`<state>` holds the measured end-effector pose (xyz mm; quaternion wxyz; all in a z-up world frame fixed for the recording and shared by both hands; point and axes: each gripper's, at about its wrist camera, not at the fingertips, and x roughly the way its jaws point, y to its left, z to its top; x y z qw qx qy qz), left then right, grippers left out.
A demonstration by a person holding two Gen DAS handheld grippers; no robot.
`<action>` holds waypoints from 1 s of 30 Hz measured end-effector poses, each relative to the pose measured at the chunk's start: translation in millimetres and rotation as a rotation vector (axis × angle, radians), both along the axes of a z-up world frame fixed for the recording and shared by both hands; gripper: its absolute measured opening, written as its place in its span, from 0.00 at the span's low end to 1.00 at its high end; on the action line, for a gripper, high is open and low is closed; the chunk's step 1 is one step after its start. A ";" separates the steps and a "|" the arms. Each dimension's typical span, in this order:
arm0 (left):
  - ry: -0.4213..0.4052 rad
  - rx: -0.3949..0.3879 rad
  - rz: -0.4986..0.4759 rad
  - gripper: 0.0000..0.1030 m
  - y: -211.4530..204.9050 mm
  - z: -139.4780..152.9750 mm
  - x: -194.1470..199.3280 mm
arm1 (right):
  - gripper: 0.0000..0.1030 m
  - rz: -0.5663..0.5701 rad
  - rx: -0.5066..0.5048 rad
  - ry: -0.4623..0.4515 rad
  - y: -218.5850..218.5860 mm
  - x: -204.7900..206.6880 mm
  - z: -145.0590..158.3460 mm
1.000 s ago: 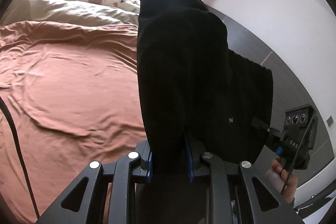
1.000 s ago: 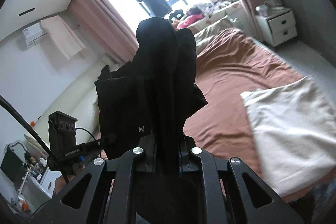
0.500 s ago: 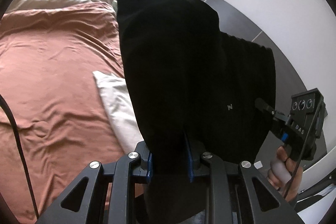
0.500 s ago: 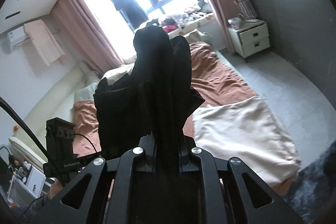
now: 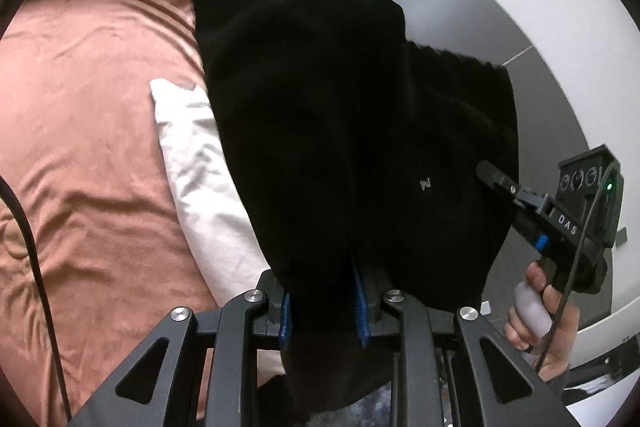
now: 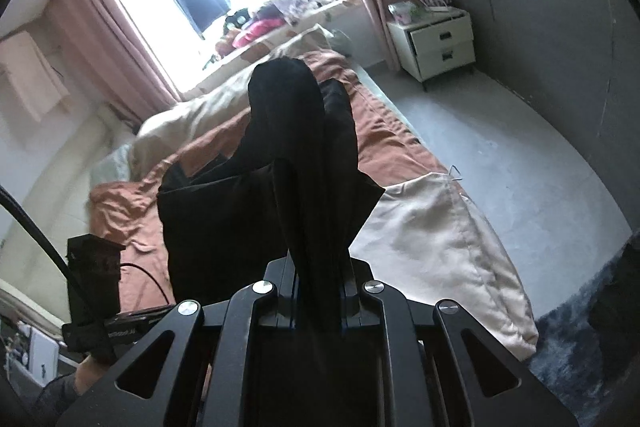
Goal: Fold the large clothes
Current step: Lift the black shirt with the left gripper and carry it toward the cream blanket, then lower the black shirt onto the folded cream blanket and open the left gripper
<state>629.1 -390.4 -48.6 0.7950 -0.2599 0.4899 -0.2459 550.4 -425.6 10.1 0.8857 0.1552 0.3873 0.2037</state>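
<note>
**Black garment swung down over the foot of the bed**

I hold the black garment [image 5: 340, 131] up in the air with both grippers. My left gripper [image 5: 322, 301] has its fingers closed on a thick bunch of the cloth, the blue pads [image 5: 285, 315] a little apart because of the fabric packed between them. My right gripper [image 6: 318, 301] pinches a thinner fold, its fingers almost together, and the cloth stands up past them in a dark column.

What has changed over the last second is where I am aiming. In my left view, a second ago I saw only the rust-brown bedsheet [image 5: 80, 107] and the window end of the bed; now the cream pillow [image 5: 192, 163] lies directly behind the hanging cloth, and my view tips further down at the mattress. My right view has dropped too, from window and wall to the grey floor [image 6: 500, 147], the white nightstand [image 6: 434, 41] and the same pillow near the bed's edge.

My grip on both sides is unchanged. I judge I am carrying the garment towards the bed to lay it flat, with no fold made yet.
</note>
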 end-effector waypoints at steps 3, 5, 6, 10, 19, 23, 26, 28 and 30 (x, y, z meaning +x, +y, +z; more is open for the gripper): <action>0.041 -0.006 -0.006 0.25 3.4 -21.9 20.5 | 0.10 -0.017 -0.040 0.035 20.1 23.0 -8.6; 0.063 -0.010 -0.007 0.25 6.0 -34.5 31.4 | 0.10 -0.029 -0.047 0.057 29.2 37.5 -12.4; 0.073 -0.005 -0.006 0.25 7.1 -42.2 37.4 | 0.10 -0.033 -0.045 0.070 31.4 44.9 -14.8; 0.120 0.013 -0.026 0.26 5.5 -64.3 60.3 | 0.16 -0.082 -0.066 0.123 43.8 76.7 -29.6; 0.149 0.037 -0.084 0.51 11.2 -98.6 85.4 | 0.56 -0.328 -0.159 0.161 39.4 58.1 -23.9; 0.127 0.055 -0.048 0.59 31.9 -108.5 85.6 | 0.56 -0.371 -0.084 0.146 18.7 -9.8 -14.9; 0.126 0.064 -0.026 0.59 40.6 -102.1 85.8 | 0.56 -0.428 -0.007 0.134 -0.5 -60.9 -20.9; 0.122 0.074 -0.031 0.59 42.9 -99.3 88.0 | 0.56 -0.461 0.026 0.133 -12.2 -88.8 -32.9; 0.111 0.078 -0.043 0.59 42.0 -98.6 88.3 | 0.56 -0.478 0.074 0.138 -17.6 -114.3 -44.7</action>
